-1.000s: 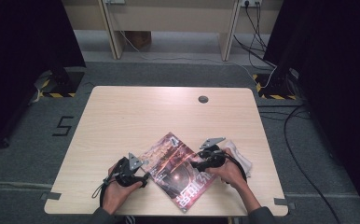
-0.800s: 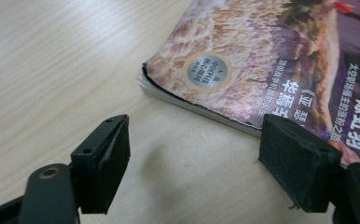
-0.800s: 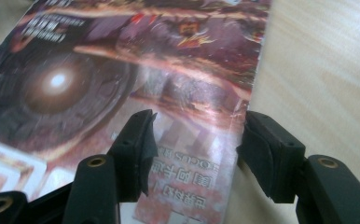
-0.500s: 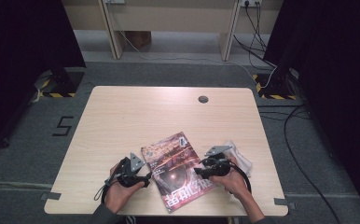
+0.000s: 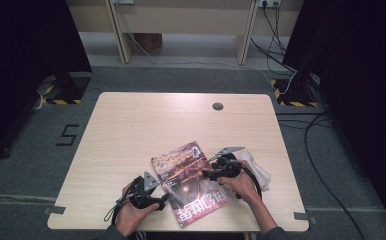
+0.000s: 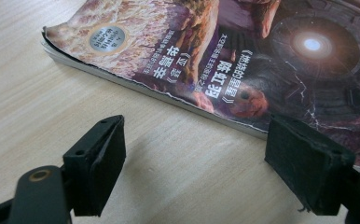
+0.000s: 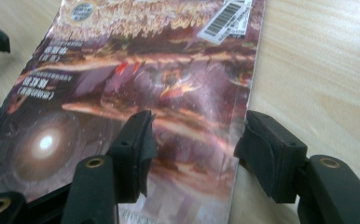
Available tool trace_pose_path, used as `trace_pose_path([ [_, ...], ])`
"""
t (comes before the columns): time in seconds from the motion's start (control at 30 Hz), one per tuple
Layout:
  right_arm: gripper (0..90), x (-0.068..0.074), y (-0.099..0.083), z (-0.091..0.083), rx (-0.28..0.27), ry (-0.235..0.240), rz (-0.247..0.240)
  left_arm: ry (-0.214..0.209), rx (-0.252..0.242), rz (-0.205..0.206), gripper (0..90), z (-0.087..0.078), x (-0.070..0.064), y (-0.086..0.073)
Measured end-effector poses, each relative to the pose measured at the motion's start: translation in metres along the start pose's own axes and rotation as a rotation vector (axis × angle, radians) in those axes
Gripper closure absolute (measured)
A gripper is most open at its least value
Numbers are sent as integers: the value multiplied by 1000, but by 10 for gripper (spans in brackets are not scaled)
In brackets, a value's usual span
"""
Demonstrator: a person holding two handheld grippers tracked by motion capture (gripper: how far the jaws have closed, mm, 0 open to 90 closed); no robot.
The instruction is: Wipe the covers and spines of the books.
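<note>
A glossy magazine (image 5: 193,182) with a dark purple cover lies flat near the table's front edge, between my two grippers. My left gripper (image 5: 165,199) stands open at its left edge. In the left gripper view the magazine (image 6: 243,60) shows its bound edge just past the wide-apart jaws of the left gripper (image 6: 192,158). My right gripper (image 5: 207,174) is open over the magazine's right part. In the right gripper view one jaw of the right gripper (image 7: 194,135) is above the cover (image 7: 136,79) and the other is beside its right edge, over bare table.
A crumpled white cloth (image 5: 256,167) lies just right of my right hand. The wooden table (image 5: 156,125) has a round cable hole (image 5: 217,106) near its far edge. Cables run across the floor at the right.
The magazine has turned a little and slid toward the front edge. Both hands stayed at its sides, the right gripper shifting slightly nearer over the cover.
</note>
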State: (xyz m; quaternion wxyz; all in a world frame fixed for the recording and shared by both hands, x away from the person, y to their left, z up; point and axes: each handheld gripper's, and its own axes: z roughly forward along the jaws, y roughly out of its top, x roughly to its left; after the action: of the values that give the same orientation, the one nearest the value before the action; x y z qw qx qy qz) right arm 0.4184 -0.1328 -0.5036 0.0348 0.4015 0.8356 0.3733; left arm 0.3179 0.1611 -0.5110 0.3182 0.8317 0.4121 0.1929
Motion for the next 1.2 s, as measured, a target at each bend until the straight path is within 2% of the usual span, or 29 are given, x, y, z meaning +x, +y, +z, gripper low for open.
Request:
trace_pose_path([
  [0.1,485,-2,4,2,1,-7,22,14,-5,6,181,1,-1,0],
  [0.17,491,-4,4,1,-4,2,79,14,-6,5,177,1,-1,0],
  [0.2,491,-4,4,1,-4,7,90,16,-7,7,177,1,-1,0],
  [0.33,490,-3,6,-3,-16,6,98,19,-9,4,167,1,-2,0],
  [0.47,523,-4,9,-13,-82,62,125,25,-6,15,161,0,-2,0],
  [0.63,550,-3,11,-19,-95,87,116,25,-4,14,161,0,-2,-1],
  [0.67,559,-2,11,-19,-93,96,128,24,-5,13,162,-1,-1,-1],
  [0.73,632,0,10,-19,-91,144,142,23,-6,7,163,-1,-1,-1],
  [0.77,683,2,10,-17,-80,191,146,20,-9,4,166,0,-1,-1],
  [0.8,684,8,10,-16,-70,193,130,17,-11,9,174,0,-2,-1],
  [0.87,679,18,16,-16,-29,141,31,22,-12,29,179,0,-3,0],
  [0.9,695,21,18,-17,-12,111,-3,21,-12,26,186,0,-3,0],
  [1.03,732,24,19,-19,-1,78,-56,18,-13,34,200,-1,-3,0],
  [1.13,759,23,19,-19,3,66,-79,-6,-12,17,224,-2,-1,1],
  [1.2,770,24,19,-19,1,61,-108,-7,-32,10,222,-4,2,2],
])
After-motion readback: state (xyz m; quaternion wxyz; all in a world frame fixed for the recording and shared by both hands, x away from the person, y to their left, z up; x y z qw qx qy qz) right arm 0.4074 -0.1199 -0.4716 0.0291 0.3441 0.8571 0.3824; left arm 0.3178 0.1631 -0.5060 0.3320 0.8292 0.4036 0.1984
